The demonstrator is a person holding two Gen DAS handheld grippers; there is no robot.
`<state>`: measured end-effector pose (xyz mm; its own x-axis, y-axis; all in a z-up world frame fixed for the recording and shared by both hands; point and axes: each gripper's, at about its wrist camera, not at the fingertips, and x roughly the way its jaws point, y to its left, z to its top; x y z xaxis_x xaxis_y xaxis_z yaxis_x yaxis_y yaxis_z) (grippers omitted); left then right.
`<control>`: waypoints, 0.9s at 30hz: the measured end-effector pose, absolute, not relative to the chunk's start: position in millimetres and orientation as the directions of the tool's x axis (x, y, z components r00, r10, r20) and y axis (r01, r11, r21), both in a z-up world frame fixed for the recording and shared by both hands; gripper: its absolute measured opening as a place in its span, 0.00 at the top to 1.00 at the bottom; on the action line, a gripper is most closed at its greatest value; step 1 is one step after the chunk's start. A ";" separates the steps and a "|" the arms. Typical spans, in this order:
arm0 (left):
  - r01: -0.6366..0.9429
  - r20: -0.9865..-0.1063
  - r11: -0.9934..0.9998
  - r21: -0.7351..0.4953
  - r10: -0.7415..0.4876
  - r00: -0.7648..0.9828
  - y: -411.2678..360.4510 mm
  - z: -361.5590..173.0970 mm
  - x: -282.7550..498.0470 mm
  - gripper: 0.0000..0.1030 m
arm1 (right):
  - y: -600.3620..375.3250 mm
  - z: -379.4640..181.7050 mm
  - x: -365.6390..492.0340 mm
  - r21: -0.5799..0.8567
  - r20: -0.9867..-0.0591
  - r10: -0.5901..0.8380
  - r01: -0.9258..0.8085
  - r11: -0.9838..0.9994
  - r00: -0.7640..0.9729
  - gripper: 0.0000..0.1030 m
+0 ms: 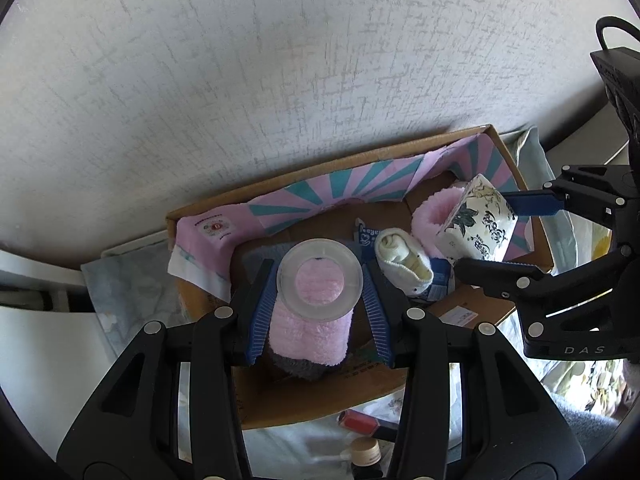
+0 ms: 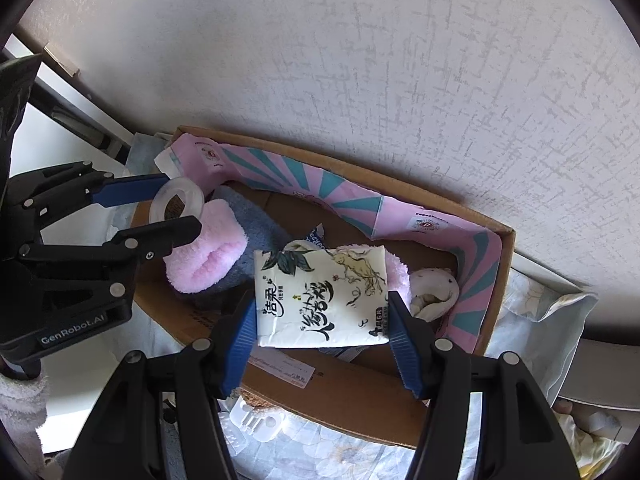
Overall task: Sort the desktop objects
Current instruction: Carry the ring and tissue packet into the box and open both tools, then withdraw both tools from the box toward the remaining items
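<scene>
Two grippers over one cardboard box (image 1: 504,148) against a textured white wall (image 1: 280,60). Left gripper (image 1: 320,280) pinches a clear tape roll (image 1: 320,284); only its view catches the red bottle (image 1: 360,420) below the box. Right gripper (image 2: 320,312) clamps a tissue pack (image 2: 320,300), print readable only there. Floral cloth (image 2: 340,448) underneath.

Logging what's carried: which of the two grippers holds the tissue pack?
The right gripper holds the tissue pack; the left gripper grips a clear tape roll.
</scene>
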<state>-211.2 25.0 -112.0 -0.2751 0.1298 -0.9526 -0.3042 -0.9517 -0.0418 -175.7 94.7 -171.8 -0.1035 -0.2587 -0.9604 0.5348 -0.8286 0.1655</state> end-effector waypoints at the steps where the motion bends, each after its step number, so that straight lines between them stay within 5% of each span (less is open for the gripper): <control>1: -0.302 -0.954 -0.952 -0.042 0.128 -0.270 24.5 -113.5 -211.0 0.62 | 94.6 -172.7 -176.0 0.163 -0.961 -0.255 0.534 -0.829 -0.103 0.44; 8: -0.293 -0.955 -0.955 -0.040 0.123 -0.268 18.7 -116.5 -207.6 0.61 | 96.4 -173.6 -175.4 0.141 -0.963 -0.241 0.534 -0.834 -0.122 0.42; 9: -0.283 -0.954 -0.958 -0.053 0.132 -0.270 17.7 -116.6 -208.1 0.44 | 97.7 -172.7 -175.1 0.126 -0.961 -0.235 0.529 -0.839 -0.144 0.38; 10: -0.267 -0.952 -0.962 -0.059 0.135 -0.273 15.6 -117.0 -208.4 0.12 | 99.1 -172.1 -175.3 0.115 -0.958 -0.233 0.524 -0.844 -0.165 0.22; 11: -0.234 -0.951 -0.972 -0.014 0.085 -0.296 11.9 -117.3 -208.9 0.01 | 101.3 -171.7 -175.9 0.097 -0.957 -0.223 0.515 -0.851 -0.187 0.16; 16: -0.190 -0.948 -0.980 -0.063 0.119 -0.297 -6.1 -113.1 -203.3 0.00 | 117.3 -165.6 -178.8 0.107 -0.948 -0.233 0.471 -0.876 -0.217 0.01; 27: -0.145 -0.926 -0.989 0.032 0.026 -0.377 -14.9 -89.5 -168.9 0.00 | 146.1 -153.2 -164.6 0.197 -0.913 -0.301 0.350 -0.916 -0.275 0.01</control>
